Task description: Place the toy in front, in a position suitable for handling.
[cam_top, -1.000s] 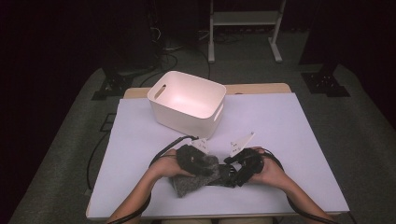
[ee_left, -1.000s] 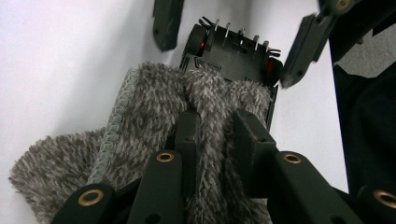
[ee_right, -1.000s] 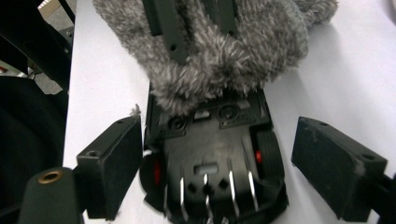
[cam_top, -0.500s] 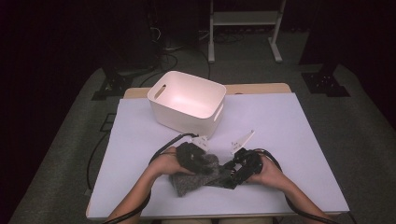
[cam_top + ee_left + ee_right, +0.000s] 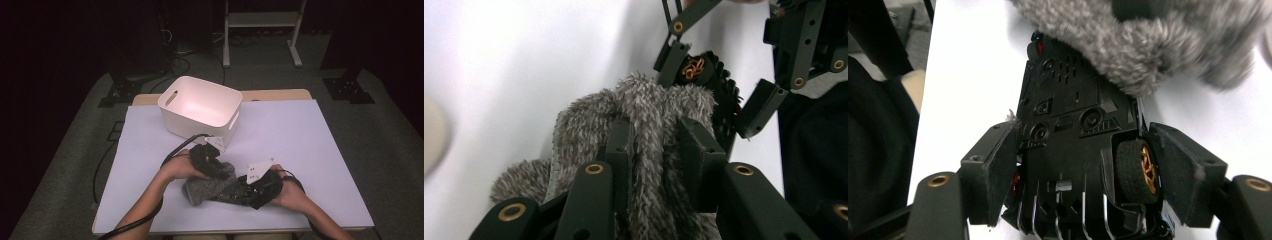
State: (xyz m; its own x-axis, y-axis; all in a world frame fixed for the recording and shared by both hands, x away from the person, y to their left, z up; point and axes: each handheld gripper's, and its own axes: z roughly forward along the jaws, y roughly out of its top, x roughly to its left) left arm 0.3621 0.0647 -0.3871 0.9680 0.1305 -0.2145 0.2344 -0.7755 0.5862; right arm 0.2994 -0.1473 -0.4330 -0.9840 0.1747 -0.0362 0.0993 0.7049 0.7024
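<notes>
Left gripper [image 5: 654, 150] pinches grey cloth [image 5: 644, 110]; toy car [image 5: 1083, 150] between right gripper [image 5: 1088, 175] jaws

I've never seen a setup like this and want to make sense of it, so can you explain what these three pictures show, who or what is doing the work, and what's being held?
No robot here: a person holds a hand-operated two-jaw gripper in each hand, and each gripper carries its own camera. The high view looks down on the table from above the person's side. A white bin stands on the table farther back.

In front of the person lie a grey fuzzy cloth and a black toy car with gold-hubbed wheels, underside up, one end tucked under the cloth.

The left gripper view looks along the left gripper, whose jaws are pinched shut on a fold of the cloth. The right gripper view looks along the right gripper: its jaws sit either side of the car and have just been closing, and both pads appear to touch its sides.
</notes>
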